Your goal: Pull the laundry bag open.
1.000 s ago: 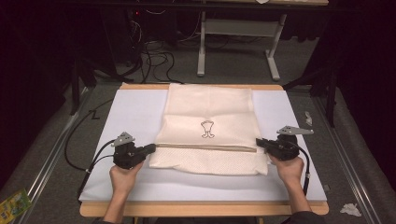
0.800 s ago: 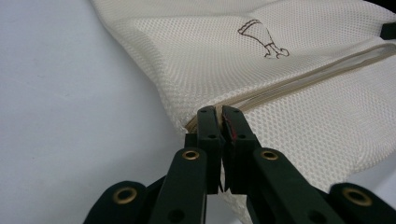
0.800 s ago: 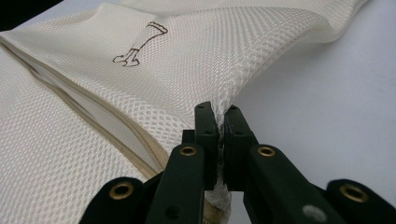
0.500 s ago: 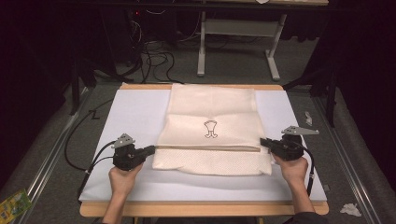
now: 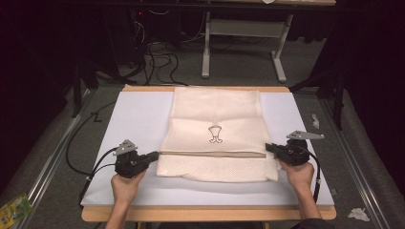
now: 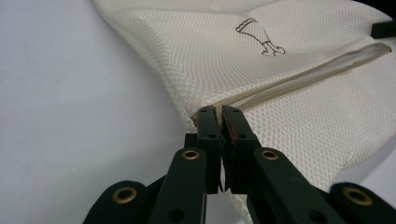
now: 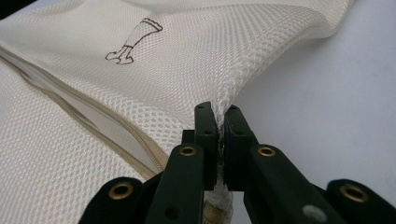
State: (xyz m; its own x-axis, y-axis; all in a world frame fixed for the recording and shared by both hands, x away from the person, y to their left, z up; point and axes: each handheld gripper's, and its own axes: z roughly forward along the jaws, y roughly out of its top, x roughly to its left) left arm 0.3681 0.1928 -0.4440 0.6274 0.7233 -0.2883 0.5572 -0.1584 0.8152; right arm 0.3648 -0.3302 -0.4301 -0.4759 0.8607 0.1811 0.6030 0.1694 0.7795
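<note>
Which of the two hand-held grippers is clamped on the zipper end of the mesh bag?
The left hand-held gripper: its jaws close where the zipper on the mesh bag ends. The right hand-held gripper pinches plain mesh at the edge, beside the zipper.

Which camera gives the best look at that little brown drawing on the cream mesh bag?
The left gripper view: the drawing is close and sharp on the mesh bag. The right gripper view shows it nearly as well, tilted. The high view shows it small.
</note>
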